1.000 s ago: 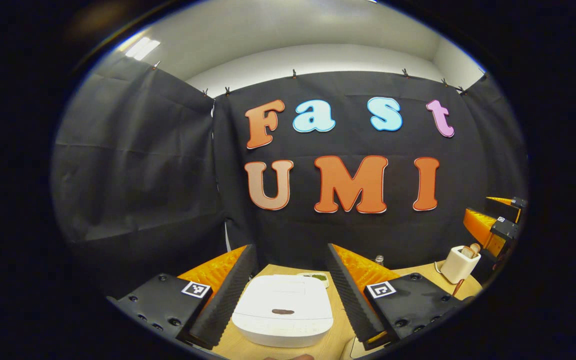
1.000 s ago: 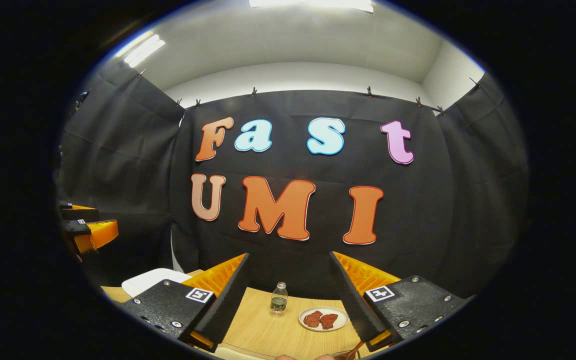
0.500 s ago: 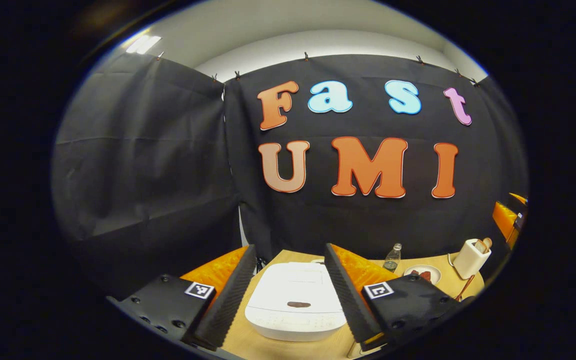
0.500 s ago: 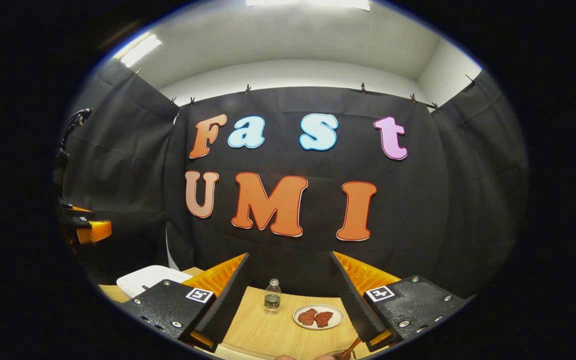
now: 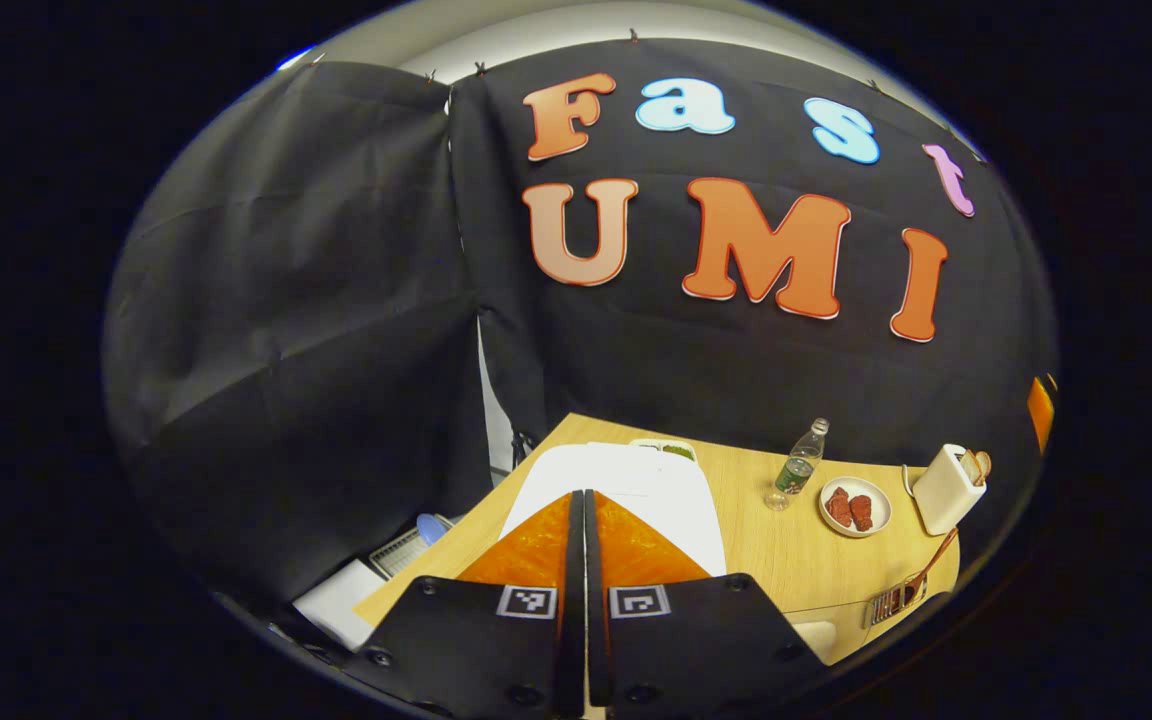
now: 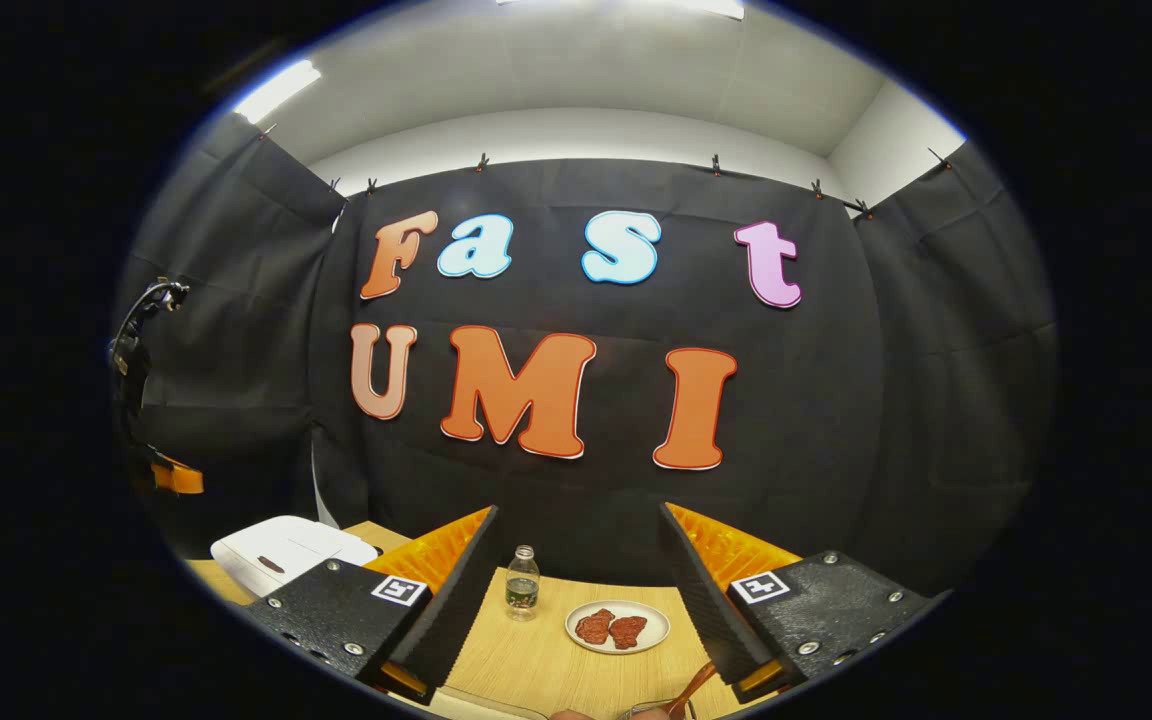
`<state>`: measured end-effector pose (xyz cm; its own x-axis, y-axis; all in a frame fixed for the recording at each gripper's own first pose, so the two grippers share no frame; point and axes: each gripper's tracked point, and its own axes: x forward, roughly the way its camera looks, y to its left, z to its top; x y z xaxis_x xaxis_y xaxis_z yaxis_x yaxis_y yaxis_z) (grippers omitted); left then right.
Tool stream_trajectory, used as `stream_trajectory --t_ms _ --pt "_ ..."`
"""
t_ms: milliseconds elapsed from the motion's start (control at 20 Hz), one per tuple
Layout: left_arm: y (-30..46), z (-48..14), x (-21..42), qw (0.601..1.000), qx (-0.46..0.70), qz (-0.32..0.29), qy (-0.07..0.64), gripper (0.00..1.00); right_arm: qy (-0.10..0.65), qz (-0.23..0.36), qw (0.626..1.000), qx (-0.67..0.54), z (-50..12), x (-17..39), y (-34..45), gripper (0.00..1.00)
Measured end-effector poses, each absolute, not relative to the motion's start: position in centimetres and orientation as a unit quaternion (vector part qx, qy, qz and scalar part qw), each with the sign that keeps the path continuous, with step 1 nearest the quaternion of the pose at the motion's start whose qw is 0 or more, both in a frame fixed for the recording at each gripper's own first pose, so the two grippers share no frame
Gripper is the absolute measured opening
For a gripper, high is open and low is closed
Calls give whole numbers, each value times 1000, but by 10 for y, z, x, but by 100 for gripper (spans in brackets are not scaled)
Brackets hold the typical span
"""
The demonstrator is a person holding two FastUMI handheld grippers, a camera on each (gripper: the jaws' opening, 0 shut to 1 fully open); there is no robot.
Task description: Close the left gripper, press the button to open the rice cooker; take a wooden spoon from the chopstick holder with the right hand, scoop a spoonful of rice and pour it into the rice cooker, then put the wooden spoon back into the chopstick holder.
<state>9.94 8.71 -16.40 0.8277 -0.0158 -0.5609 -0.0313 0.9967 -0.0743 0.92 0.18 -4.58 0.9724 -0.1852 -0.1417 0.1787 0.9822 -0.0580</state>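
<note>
A white rice cooker (image 5: 626, 490) sits lid-down on a wooden table (image 5: 796, 550), its long side running away from the left gripper (image 5: 584, 500), whose fingers are pressed together above its near edge. Right of the cooker stand a bottle (image 5: 796, 470), a plate (image 5: 856, 507) and a white chopstick holder (image 5: 946, 488) with wooden spoons. The right gripper (image 6: 581, 590) hangs spread wide.

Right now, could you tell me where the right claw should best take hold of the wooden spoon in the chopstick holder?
Probably by the rounded wooden spoon end sticking up out of the white chopstick holder, coming down from above. The rest is hidden inside the holder, so lifting straight up looks safest. The right claw stands open.
</note>
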Motion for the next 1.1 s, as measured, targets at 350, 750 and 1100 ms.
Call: stream_trajectory --t_ms 350,750,1100 --pt "75 -216 111 887 -139 -36 438 6 101 -128 986 -27 -68 2 -27 95" --pt "56 -277 120 812 -156 -47 560 5 127 -164 978 -34 -85 -10 -56 95" --pt "54 -290 123 791 -182 -45 582 6 137 -170 975 -39 -94 -11 -62 95"
